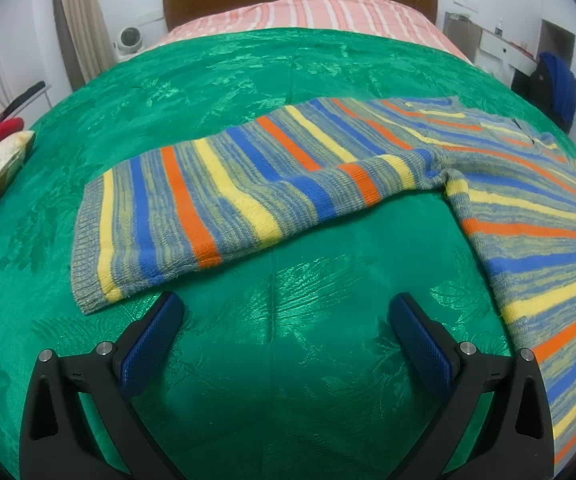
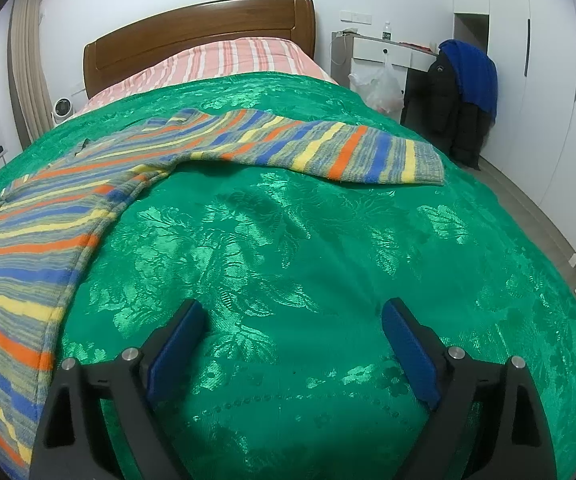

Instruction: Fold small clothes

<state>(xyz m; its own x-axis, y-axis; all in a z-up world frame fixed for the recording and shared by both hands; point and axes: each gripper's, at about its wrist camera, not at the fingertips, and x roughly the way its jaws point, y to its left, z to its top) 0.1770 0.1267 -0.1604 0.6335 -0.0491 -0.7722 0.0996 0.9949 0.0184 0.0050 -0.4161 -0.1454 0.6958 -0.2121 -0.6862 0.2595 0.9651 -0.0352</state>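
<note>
I am holding my left claw (image 1: pixel 286 308) and right claw (image 2: pixel 294 314) wide, gripping nothing, near the striped sweater (image 1: pixel 224 196) lying on the green bed cover (image 1: pixel 280 360).

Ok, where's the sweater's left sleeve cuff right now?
In the left wrist view the cuff lies flat on the green bedspread, at the sleeve's far-left end, just ahead of the open left gripper and nearest its left finger.

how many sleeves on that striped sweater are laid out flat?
2. One sleeve stretches out ahead of the left gripper; the other sleeve stretches out ahead of the right gripper. Both lie flat on the green bedspread.
</note>
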